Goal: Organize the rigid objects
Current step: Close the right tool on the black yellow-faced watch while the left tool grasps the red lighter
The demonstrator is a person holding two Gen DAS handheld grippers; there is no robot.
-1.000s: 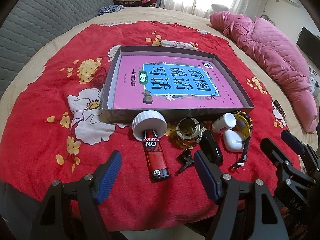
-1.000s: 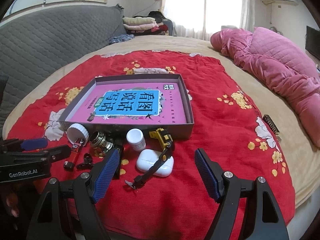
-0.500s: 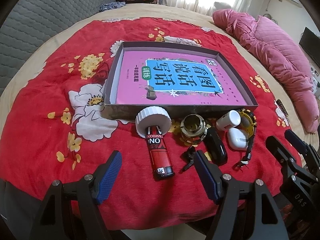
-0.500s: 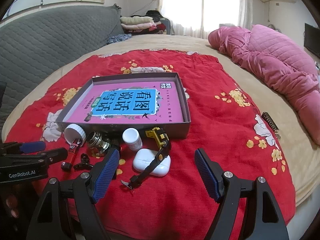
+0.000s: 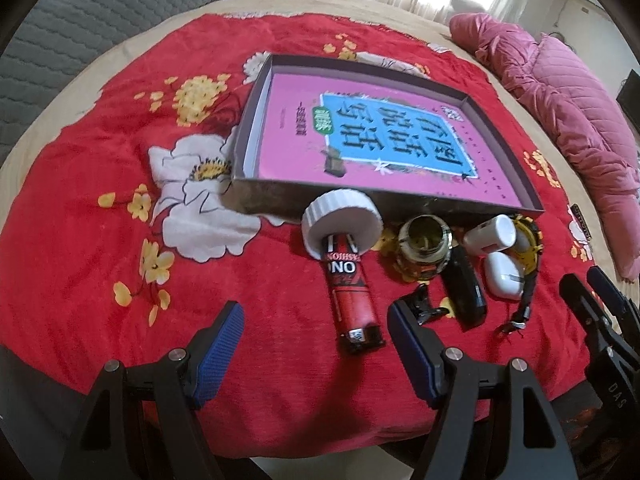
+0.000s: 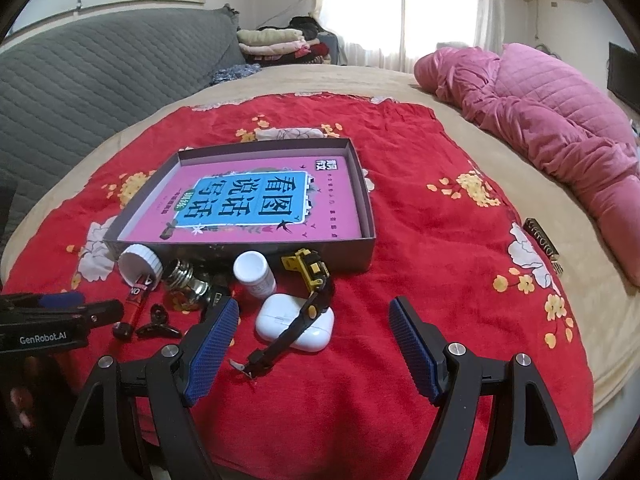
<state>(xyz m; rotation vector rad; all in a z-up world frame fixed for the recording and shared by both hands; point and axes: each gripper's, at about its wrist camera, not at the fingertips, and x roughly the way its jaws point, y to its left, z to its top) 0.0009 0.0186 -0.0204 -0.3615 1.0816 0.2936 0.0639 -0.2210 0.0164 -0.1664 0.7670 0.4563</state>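
Red floral cloth [image 5: 100, 280] covered the bed where we worked, with a grey quilted headboard [image 6: 80, 80] behind it and a pink quilt [image 6: 560, 120] heaped along the right side. On the cloth lay a shallow grey box [image 5: 516, 168] holding a pink book [image 5: 300, 140] with a blue title panel.

Just in front of the box's near wall sat a row of small things. A white ribbed cap [image 5: 340, 216] leaned against that wall, and the top of a red lighter [image 5: 350, 284] ran into its open side. To the right stood a small glass jar [image 5: 424, 248], then a black oblong object [image 5: 464, 284], a white pill bottle [image 5: 490, 234] on its side, and white earbuds case [image 6: 294, 322]. A yellow-and-black watch [image 6: 308, 268] lay draped over the case, its strap trailing toward us. A black hair clip [image 6: 158, 326] rested near the lighter's base.

Our left gripper [image 5: 314, 344] hovered low over the near edge of the cloth, spread wide and holding nothing, with the lighter's base between its blue pads [image 5: 220, 348]. Our right gripper [image 6: 314, 344] was likewise spread and empty, the watch strap's end lying between its fingers.
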